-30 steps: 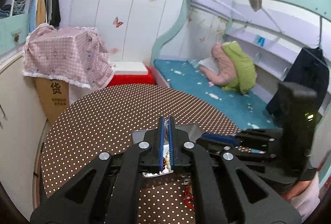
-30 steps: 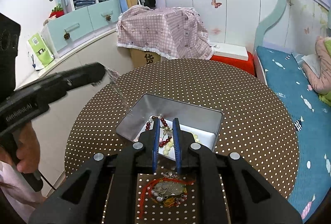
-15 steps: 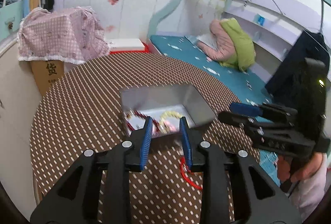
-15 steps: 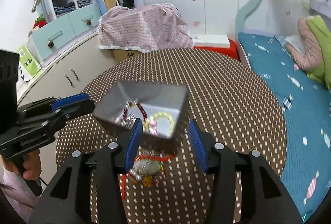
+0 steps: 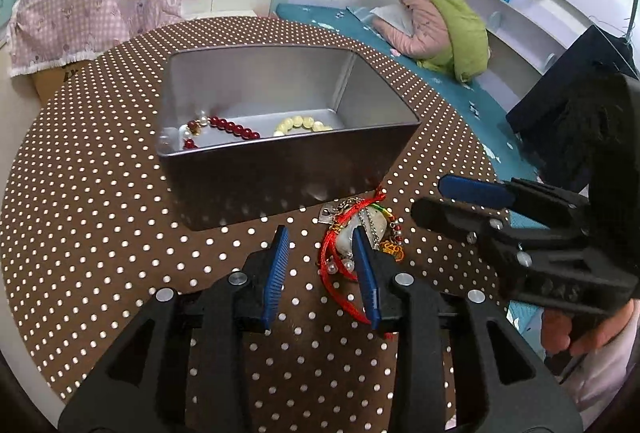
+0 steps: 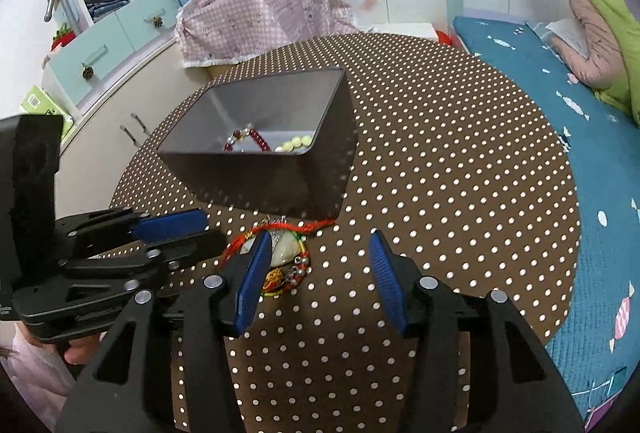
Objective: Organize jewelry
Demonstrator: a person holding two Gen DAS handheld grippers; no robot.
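Note:
A grey metal tin [image 5: 280, 169] stands on the round dotted table [image 5: 80, 193]. In it lie a red bead bracelet [image 5: 232, 125] and a pale yellow bead bracelet [image 5: 302, 123]. A red-cord tangle of jewelry with a pale stone [image 5: 360, 237] lies on the table just in front of the tin. My left gripper [image 5: 320, 237] is open and empty, low over the table, with its right finger at the tangle. In the right wrist view the tin [image 6: 264, 169], the tangle [image 6: 286, 257] and my open, empty right gripper [image 6: 318, 245] show; its left finger is over the tangle.
The right gripper's body [image 5: 540, 233] sits close on the right of the left wrist view. The left gripper's body [image 6: 100, 257] is close on the left of the right wrist view. A bed [image 6: 560, 81] and cupboards [image 6: 120, 45] surround the table.
Both grippers opened from shut and pulled back from over the tin, down to the table in front of it. The red-cord tangle now lies right at their fingertips.

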